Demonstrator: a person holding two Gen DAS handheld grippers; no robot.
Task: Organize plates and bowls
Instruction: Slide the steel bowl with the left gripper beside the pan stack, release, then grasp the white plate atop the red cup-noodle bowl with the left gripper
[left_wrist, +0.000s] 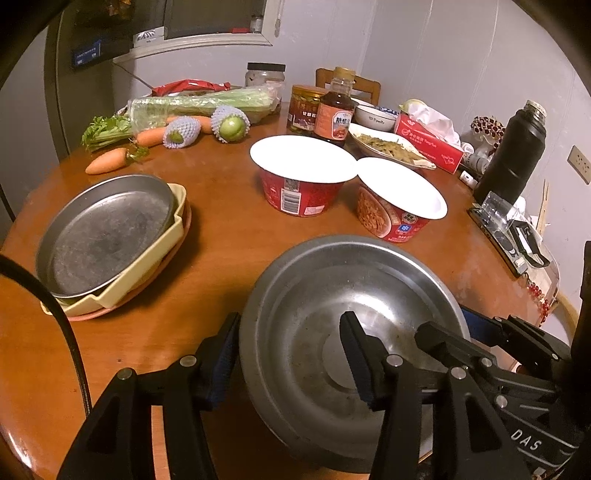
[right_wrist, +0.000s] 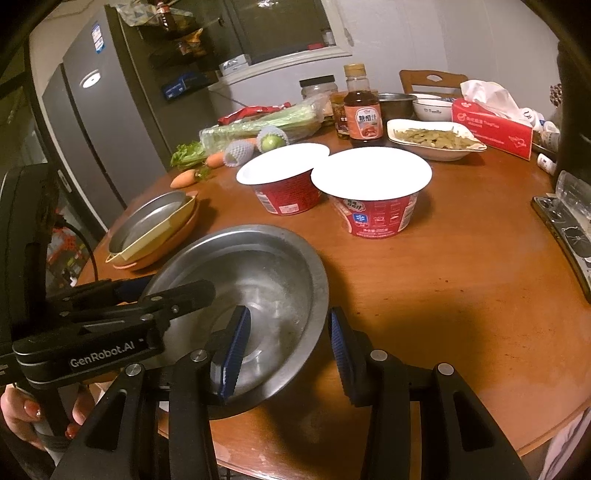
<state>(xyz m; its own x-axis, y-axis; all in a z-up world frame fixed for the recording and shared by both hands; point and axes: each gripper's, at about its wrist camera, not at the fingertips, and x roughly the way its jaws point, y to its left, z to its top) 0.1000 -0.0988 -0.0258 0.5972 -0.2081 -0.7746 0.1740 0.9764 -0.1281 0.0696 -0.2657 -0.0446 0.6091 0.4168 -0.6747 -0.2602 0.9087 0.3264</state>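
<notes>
A steel bowl sits on the round wooden table, near its front edge; it also shows in the right wrist view. My left gripper is open and straddles the bowl's left rim, one finger outside, one inside. My right gripper is open and straddles the bowl's right rim the same way. A stack of plates lies to the left: a steel plate in a cream dish on an orange plate; it also shows in the right wrist view.
Two red instant-noodle bowls stand behind the steel bowl. Farther back are a sauce bottle, jars, a dish of greens, a tissue box, carrots, celery and a black flask. A fridge stands at the left.
</notes>
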